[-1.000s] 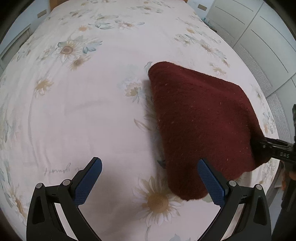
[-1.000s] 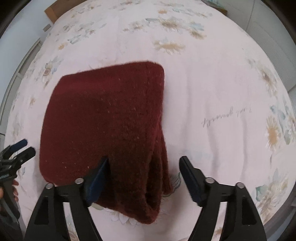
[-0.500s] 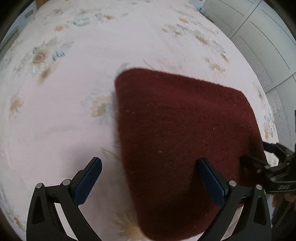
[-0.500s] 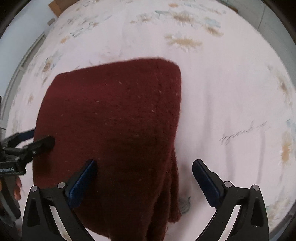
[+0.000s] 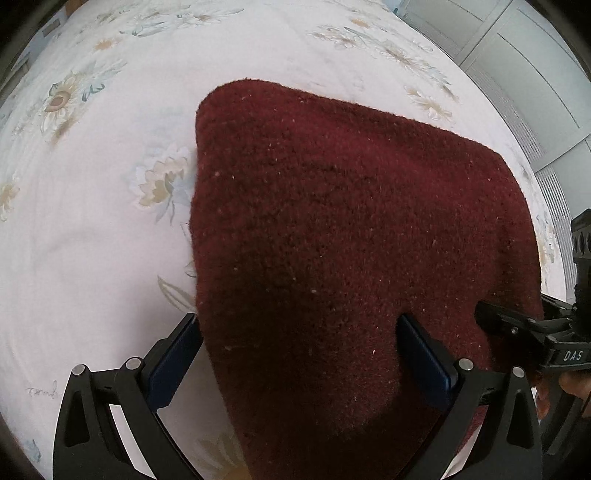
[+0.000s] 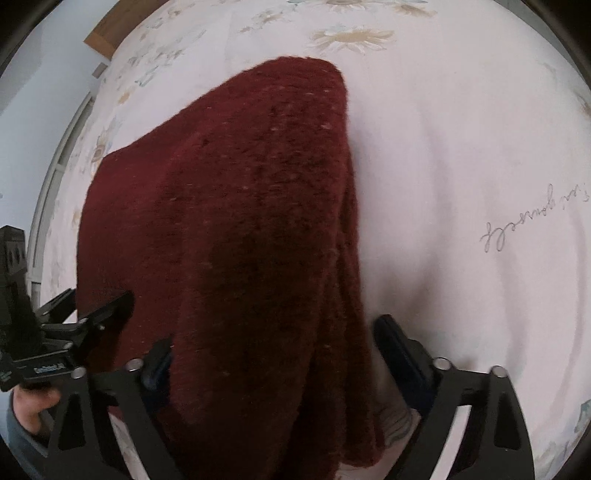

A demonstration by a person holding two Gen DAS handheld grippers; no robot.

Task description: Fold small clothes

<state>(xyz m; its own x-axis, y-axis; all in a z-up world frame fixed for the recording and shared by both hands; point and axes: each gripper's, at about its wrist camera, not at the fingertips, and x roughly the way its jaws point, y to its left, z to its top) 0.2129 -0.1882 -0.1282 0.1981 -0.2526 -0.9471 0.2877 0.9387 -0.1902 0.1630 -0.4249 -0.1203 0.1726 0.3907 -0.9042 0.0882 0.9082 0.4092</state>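
Note:
A folded dark red knitted garment (image 5: pixel 351 236) lies on the floral bedsheet (image 5: pixel 92 229). It also shows in the right wrist view (image 6: pixel 236 229). My left gripper (image 5: pixel 299 354) is open, its blue-padded fingers (image 5: pixel 173 354) wide apart, straddling the garment's near left edge. My right gripper (image 6: pixel 273 354) is open too, fingers astride the garment's near right edge, where the layers hang thick. Each gripper shows in the other's view: the right gripper at the right edge (image 5: pixel 524 332), the left gripper at the left edge (image 6: pixel 74 332).
The pale pink sheet (image 6: pixel 461 166) with daisy print and a script mark (image 6: pixel 532 218) spreads all around. White wardrobe doors (image 5: pixel 535 66) stand beyond the bed's right side. A wooden headboard corner (image 6: pixel 107 33) and a wall lie at the far left.
Both grippers have moved forward and down onto the garment, which now fills most of each view. Both have stayed open.

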